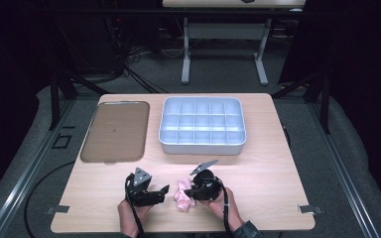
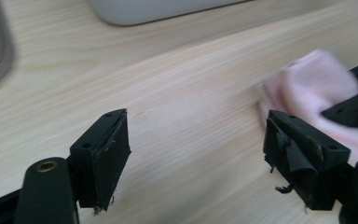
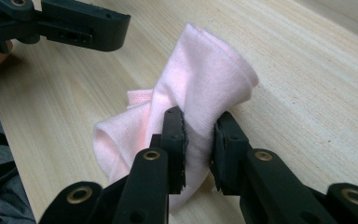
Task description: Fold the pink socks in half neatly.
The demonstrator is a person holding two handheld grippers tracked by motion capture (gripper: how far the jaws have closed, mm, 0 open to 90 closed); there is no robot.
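Note:
A crumpled pink cloth (image 1: 182,194) lies near the table's front edge, between my two grippers. My right gripper (image 1: 189,192) is shut on it. In the right gripper view the two black jaws pinch a fold of the cloth (image 3: 200,74) around the right gripper (image 3: 199,130). My left gripper (image 1: 166,190) sits just left of the cloth and stands open. In the left gripper view, bare wood shows at the left gripper (image 2: 196,140) between its wide-apart jaws, with the cloth (image 2: 314,84) beyond the right-hand jaw and apart from the pads.
A white tray with several compartments (image 1: 202,144) stands at the back middle of the table. A flat brown tray (image 1: 114,131) lies to its left. Bare wood lies between the trays and my hands. Another table stands beyond.

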